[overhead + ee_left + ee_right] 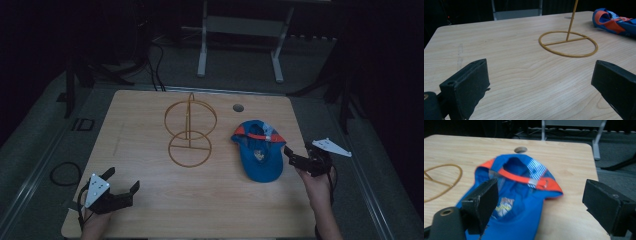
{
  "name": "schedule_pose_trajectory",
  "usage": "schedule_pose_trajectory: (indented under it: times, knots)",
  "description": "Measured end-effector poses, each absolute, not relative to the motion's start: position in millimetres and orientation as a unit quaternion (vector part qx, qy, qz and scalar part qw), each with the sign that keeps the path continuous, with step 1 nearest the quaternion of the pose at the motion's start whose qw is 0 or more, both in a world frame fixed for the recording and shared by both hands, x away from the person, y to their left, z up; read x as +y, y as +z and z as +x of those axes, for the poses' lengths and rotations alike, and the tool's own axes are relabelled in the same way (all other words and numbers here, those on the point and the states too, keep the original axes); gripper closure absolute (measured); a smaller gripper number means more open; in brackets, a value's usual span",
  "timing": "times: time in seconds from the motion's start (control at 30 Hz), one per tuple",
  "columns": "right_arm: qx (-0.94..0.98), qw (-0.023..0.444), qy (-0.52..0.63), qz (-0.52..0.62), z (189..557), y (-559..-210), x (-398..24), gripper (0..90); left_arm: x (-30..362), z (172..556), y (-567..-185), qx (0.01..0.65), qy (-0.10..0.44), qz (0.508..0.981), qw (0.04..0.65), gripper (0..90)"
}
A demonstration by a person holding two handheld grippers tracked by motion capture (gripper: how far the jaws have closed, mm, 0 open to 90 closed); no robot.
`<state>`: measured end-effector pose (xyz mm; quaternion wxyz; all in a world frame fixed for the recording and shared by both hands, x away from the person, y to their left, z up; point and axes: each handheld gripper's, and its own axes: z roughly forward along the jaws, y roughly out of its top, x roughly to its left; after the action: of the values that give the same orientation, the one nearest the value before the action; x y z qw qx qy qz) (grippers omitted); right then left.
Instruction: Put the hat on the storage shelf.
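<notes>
From the high view, one blue cap lies upside down just in front of the right gripper, and one gold wire stand sits far ahead of the left gripper; both grippers are wide open and hold nothing. The left gripper view shows the stand's round base ahead of its jaws, with the cap off to the side. The right gripper view shows the cap's inside, with an orange strap, right between its jaws.
</notes>
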<state>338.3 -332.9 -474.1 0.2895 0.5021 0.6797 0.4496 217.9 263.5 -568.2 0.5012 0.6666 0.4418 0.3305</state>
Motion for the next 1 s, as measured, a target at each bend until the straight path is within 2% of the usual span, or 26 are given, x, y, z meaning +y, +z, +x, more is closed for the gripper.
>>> schedule_pose_trajectory:
  times: [0.2,0.47,0.67,1.0]
  knots:
    - [0.688,0.289,0.456,0.485,361.5,-464.9,-321.0,15.0,263.5,218.1,-568.2,0.442,0.33,0.667,0.501,1.8]
    - [0.7,0.289,0.441,0.482,391.9,-469.0,-303.2,15.0,263.5,218.0,-568.1,0.441,0.329,0.667,0.501,1.8]
    - [0.711,0.276,0.442,0.472,413.1,-475.7,-293.6,15.0,263.6,218.0,-568.2,0.441,0.328,0.668,0.502,1.8]
    - [0.729,0.274,0.413,0.472,446.8,-501.6,-286.3,22.4,263.7,218.6,-568.5,0.441,0.327,0.669,0.502,1.8]
